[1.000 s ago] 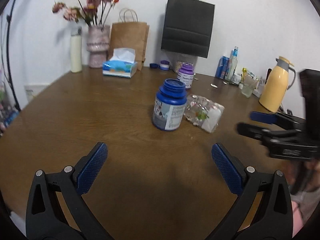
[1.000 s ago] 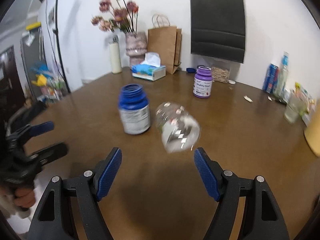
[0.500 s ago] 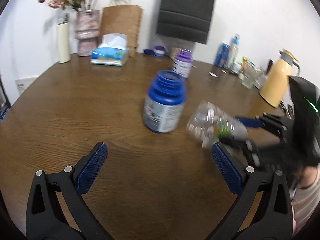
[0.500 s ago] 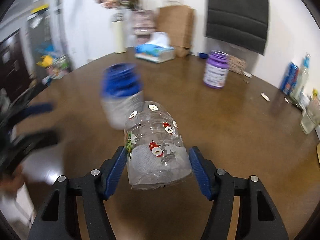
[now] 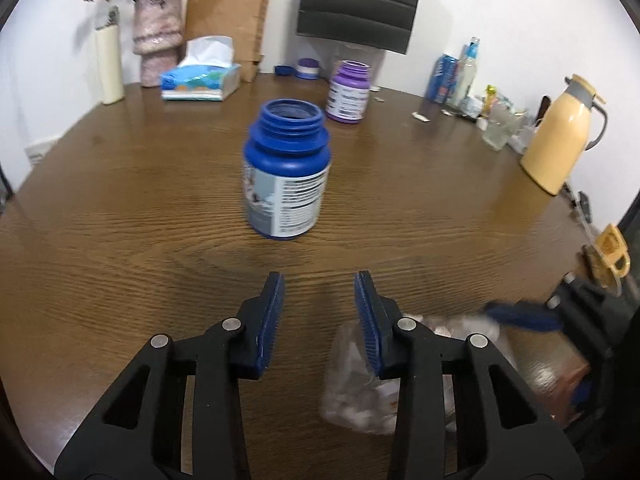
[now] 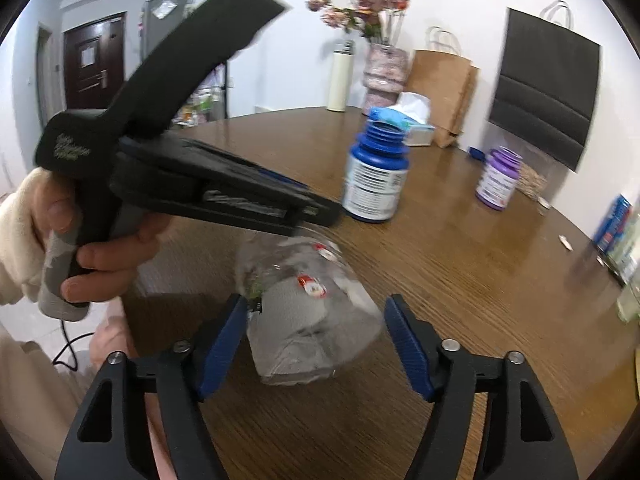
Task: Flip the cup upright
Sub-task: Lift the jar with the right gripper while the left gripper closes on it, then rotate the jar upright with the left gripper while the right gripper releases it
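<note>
The cup [image 6: 308, 312] is clear plastic with small red and white prints. It lies tilted on its side between the fingers of my right gripper [image 6: 316, 332], which is shut on it above the near edge of the brown table [image 6: 460, 264]. In the left wrist view the cup [image 5: 356, 392] shows blurred, low and right of my left gripper [image 5: 319, 312]. The left gripper's jaws are nearly closed with a narrow gap and nothing between them. It hovers just above the cup, as the right wrist view [image 6: 320, 208] shows.
An open blue bottle [image 5: 286, 172] stands mid-table, a purple bottle [image 5: 347, 91] behind it. A tissue box [image 5: 200, 80], vase [image 5: 156, 36], paper bags [image 5: 228, 12], cans and a yellow jug [image 5: 560, 136] line the far edge.
My right gripper has carried the cup back toward the table's near edge. My left gripper has narrowed from wide open to nearly closed and moved over the cup.
</note>
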`<state>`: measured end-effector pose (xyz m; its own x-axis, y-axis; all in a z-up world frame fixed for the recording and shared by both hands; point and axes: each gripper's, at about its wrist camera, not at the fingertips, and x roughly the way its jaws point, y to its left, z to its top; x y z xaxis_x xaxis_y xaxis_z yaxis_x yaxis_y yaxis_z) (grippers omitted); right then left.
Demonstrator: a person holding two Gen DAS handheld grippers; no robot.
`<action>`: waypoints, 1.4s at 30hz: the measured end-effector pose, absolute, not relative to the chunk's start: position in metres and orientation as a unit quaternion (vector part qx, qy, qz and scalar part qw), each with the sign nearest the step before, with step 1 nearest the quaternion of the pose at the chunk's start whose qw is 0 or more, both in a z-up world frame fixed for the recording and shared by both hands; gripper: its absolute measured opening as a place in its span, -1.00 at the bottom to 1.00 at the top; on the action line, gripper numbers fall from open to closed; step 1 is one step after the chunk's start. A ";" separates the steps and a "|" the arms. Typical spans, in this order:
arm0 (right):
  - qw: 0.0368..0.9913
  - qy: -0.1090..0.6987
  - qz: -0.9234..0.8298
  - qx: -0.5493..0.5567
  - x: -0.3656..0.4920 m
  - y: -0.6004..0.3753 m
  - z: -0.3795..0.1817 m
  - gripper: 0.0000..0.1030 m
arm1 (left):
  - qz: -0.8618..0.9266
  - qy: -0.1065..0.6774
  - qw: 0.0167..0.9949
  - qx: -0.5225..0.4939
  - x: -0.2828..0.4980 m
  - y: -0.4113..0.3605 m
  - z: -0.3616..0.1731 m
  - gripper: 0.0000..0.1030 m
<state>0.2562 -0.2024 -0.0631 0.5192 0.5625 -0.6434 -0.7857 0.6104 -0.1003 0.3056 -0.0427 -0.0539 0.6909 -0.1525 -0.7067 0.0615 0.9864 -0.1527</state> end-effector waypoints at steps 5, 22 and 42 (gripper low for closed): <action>0.884 0.308 0.316 -0.154 0.272 -0.230 -0.066 0.51 | -0.028 0.399 0.916 -0.037 0.293 -0.046 -0.062 -0.37; 0.916 0.326 0.232 0.019 0.276 -0.304 -0.058 0.51 | -0.100 0.455 0.882 0.063 0.304 -0.131 -0.053 0.12; 0.861 0.264 0.398 0.177 0.340 -0.345 0.032 0.58 | -0.166 0.250 0.952 0.060 0.323 -0.141 0.031 0.12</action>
<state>0.3401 -0.3448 0.0316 0.5440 0.7783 -0.3136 -0.5911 0.6207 0.5151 0.3227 -0.1410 0.0311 0.8203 -0.2851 -0.4957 0.3454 0.9379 0.0322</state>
